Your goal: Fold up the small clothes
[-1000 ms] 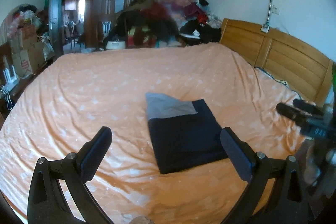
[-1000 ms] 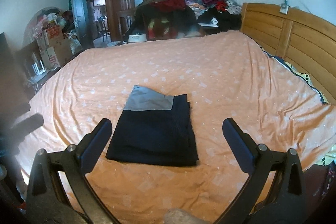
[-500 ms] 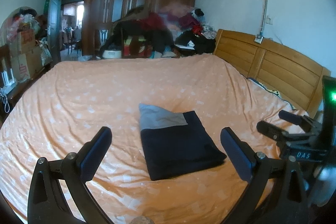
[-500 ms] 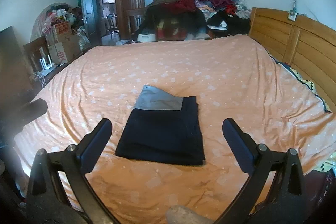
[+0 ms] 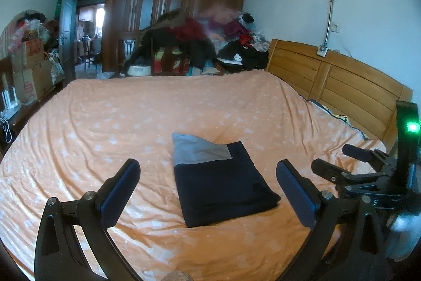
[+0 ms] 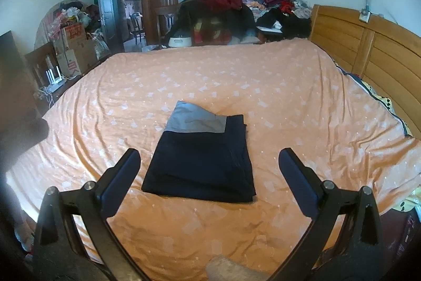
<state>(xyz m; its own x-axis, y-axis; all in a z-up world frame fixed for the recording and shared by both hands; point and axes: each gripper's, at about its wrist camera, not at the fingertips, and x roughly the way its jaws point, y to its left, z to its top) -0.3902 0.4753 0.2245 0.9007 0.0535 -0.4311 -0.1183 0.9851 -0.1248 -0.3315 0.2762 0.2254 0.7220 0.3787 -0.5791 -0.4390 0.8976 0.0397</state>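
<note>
The garment (image 5: 221, 181) lies as a flat navy rectangle with a grey band at its 12 o'clock end, near the middle of the bed (image 5: 105, 123), free of both grippers. It looks finished, so my reading is that the step in hand is letting go and pulling clear; done well, that means lifting straight up and away so no finger drags the near edge or upsets the layers.

Going left to right: boxes (image 6: 76, 44) stand off the bed at 9 o'clock, well apart from the work. The left gripper (image 5: 208, 186) hangs above the sheet with its 2 fingers wide apart and empty, the garment seen between them. The right gripper (image 6: 210, 175) is likewise spread and holds nothing; in the left view it sits at 3 o'clock, just beside the other tool. A wardrobe (image 5: 173, 7) and a heap of clothes (image 6: 236, 4) fill 12 o'clock beyond the far edge. The headboard (image 6: 368, 49) runs along 2 o'clock.

Nothing lies between the grippers and the garment. The sheet is wrinkled, which could snag a low finger.
</note>
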